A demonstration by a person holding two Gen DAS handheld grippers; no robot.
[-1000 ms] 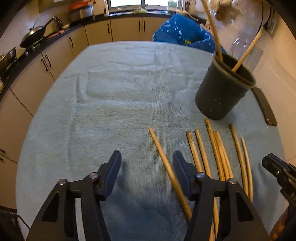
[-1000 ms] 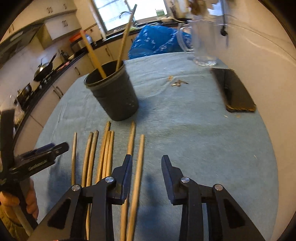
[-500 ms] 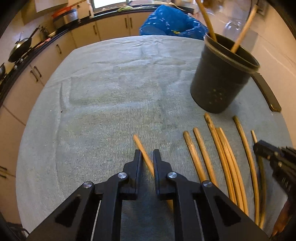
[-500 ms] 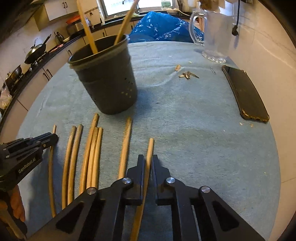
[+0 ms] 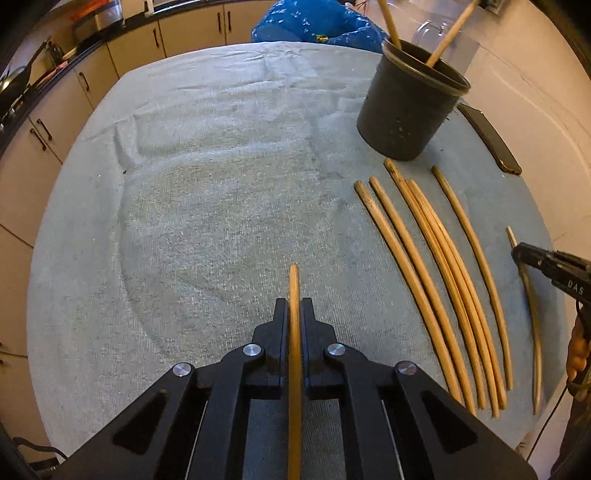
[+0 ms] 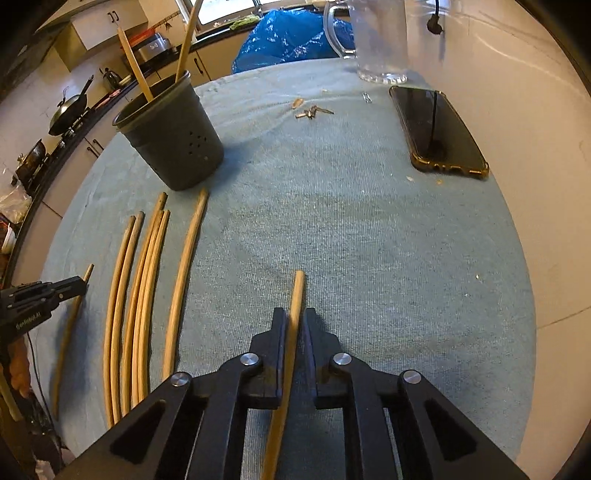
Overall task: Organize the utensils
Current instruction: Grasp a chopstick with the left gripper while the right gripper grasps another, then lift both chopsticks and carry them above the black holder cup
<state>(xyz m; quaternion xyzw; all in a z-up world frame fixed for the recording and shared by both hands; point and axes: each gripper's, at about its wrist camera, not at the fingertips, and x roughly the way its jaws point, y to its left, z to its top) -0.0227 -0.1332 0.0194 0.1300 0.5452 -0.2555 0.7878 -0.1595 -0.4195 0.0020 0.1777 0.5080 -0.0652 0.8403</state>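
Note:
Several wooden sticks point(image 5: 436, 266) lie side by side on the grey-blue cloth, also in the right wrist view point(image 6: 147, 280). A dark perforated holder point(image 5: 406, 107) stands behind them with two sticks in it; it also shows in the right wrist view point(image 6: 173, 144). My left gripper point(image 5: 294, 306) is shut on a wooden stick point(image 5: 294, 284) that points forward. My right gripper point(image 6: 295, 317) is shut on another wooden stick point(image 6: 297, 291). Each gripper shows at the edge of the other's view point(image 5: 550, 266) point(image 6: 40, 295).
A black phone point(image 6: 436, 129) lies at the right of the cloth, with a glass jug point(image 6: 373, 40) behind it and small keys point(image 6: 312, 110) nearby. A blue bag point(image 5: 314, 22) sits beyond the table. Kitchen cabinets and a stove run along the left.
Both grippers went from open to shut, each closing on a stick. Both sticks now point straight forward along the fingers, and the views have shifted.

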